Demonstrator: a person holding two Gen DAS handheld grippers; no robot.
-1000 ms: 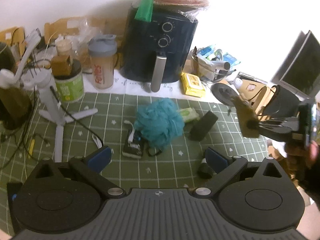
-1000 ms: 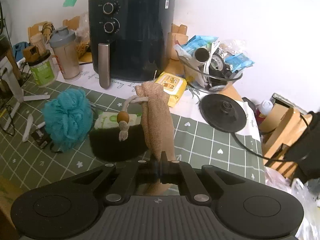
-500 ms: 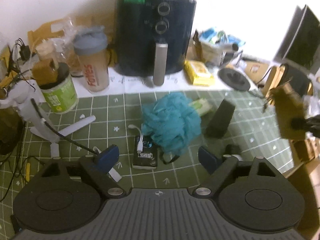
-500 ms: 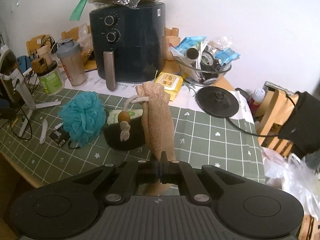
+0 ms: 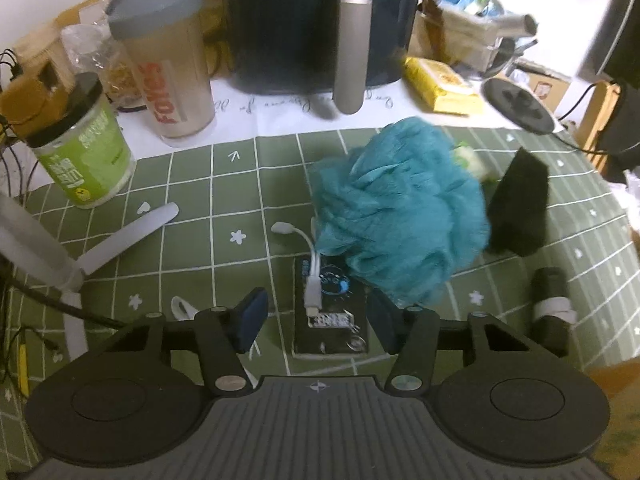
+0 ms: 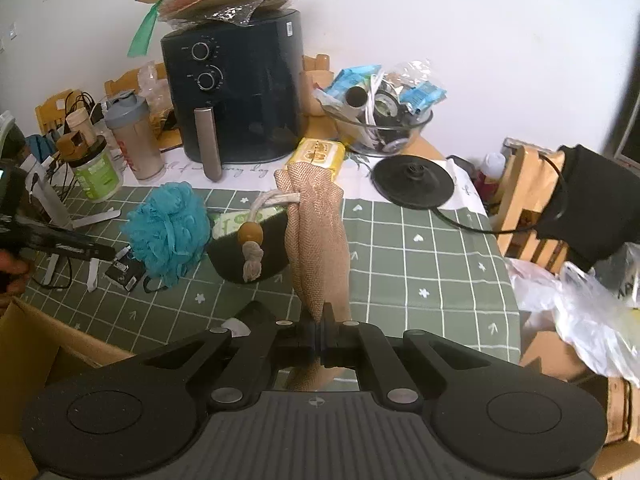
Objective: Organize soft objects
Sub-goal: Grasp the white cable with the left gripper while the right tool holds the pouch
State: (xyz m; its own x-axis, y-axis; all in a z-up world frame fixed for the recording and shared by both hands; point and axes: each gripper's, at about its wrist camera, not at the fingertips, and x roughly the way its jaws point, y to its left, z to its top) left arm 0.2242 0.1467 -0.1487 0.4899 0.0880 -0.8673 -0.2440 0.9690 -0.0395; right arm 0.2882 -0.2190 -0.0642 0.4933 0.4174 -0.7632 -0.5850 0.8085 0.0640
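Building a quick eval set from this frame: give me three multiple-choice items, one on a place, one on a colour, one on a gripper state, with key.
1. Where does the yellow wipes pack lie?
A. in the glass bowl
B. on top of the air fryer
C. on the table right of the air fryer

2. What colour is the bath pouf?
A. teal
B. pink
C. white

3. What is the right gripper doing?
A. open, holding nothing
B. shut on the burlap pouch
C. shut on the pouf

Key:
1 C, the pack sits on the cloth beside the fryer's base.
2 A, both views show it teal.
3 B, the pouch's lower end is pinched between the closed jaws.
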